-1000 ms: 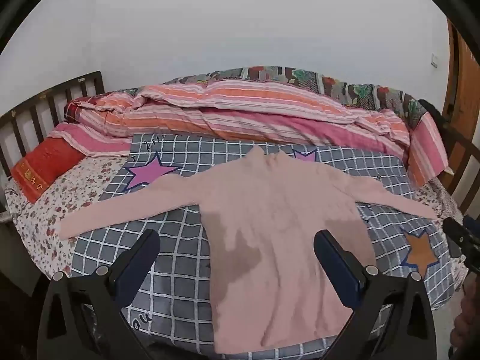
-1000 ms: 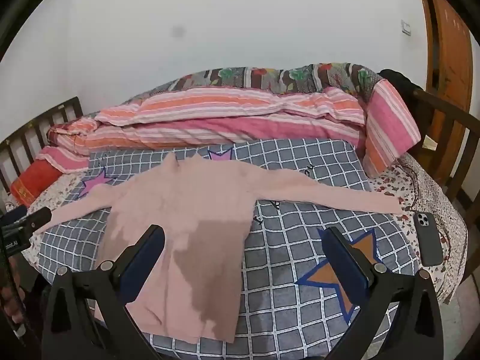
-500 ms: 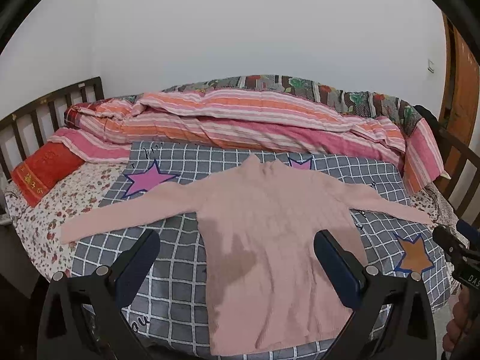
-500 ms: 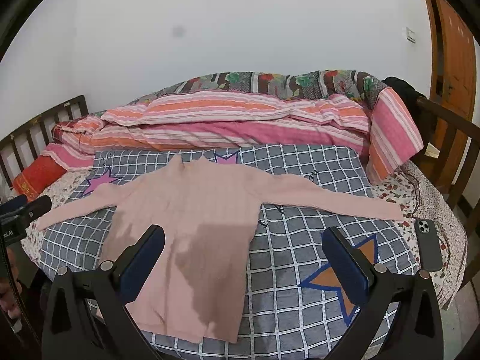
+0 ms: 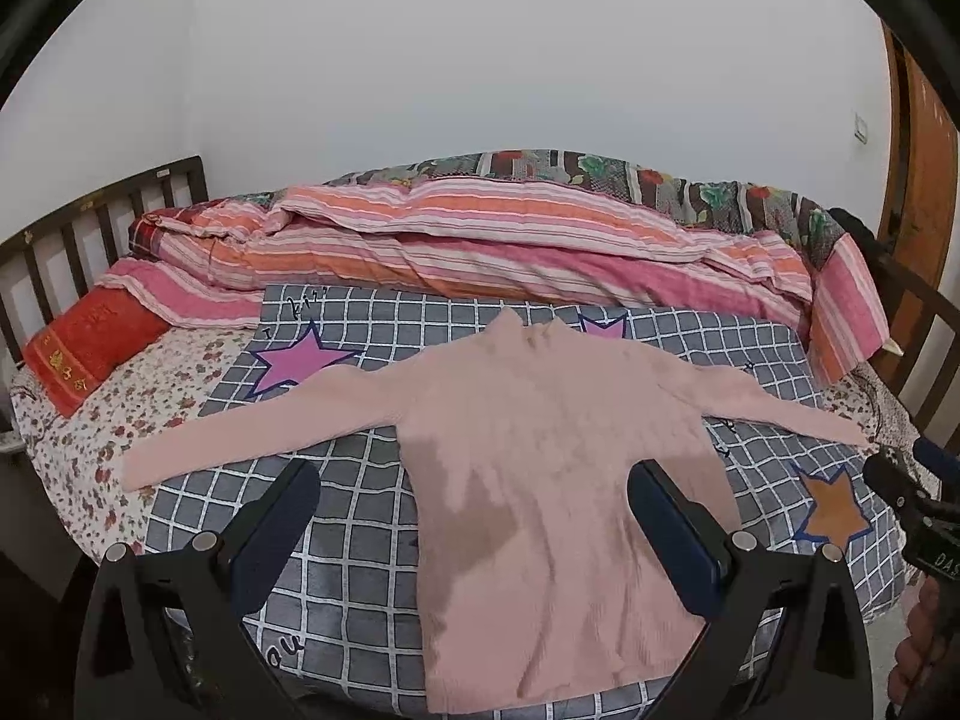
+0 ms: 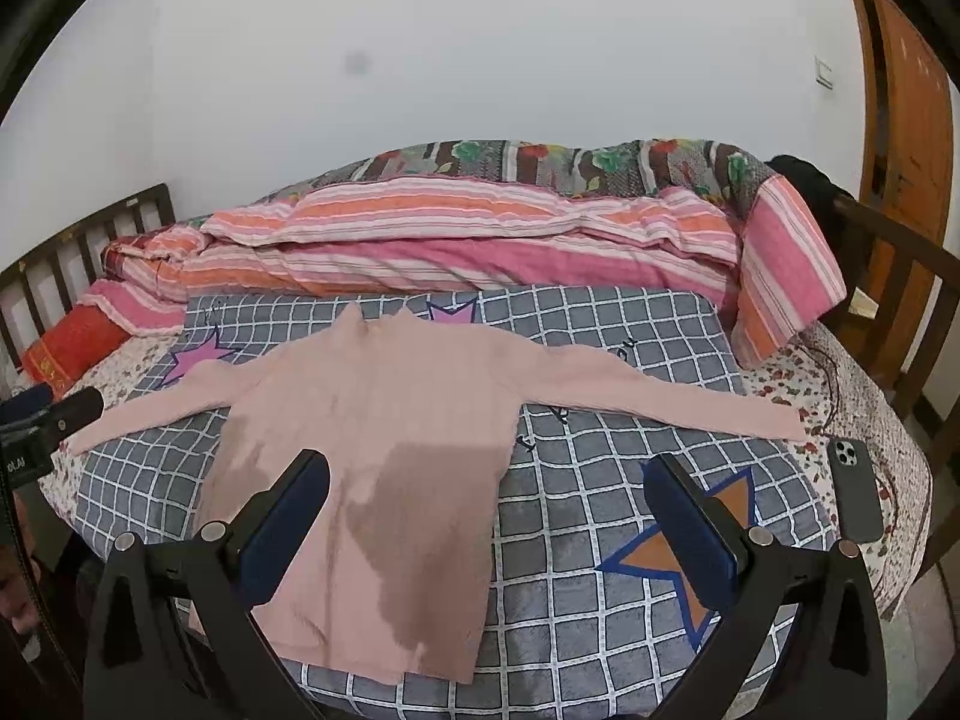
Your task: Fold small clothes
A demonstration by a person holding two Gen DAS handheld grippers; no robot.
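Both my left gripper [image 5: 474, 498] and right gripper [image 6: 489, 495] hang open and empty at lower frame, above the pink sweater [image 5: 540, 480] spread flat on the checked blanket [image 6: 600, 540].

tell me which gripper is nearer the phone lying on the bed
Right. The right gripper hovers by the bed's right part, the phone just beyond its right finger; the left gripper is over the sweater.

Even, soft indoor light, moderately bright, no glare. Strong fisheye bending, black vignette corners. Slight softness; dark smudge on wall [image 6: 358, 63] in right view.
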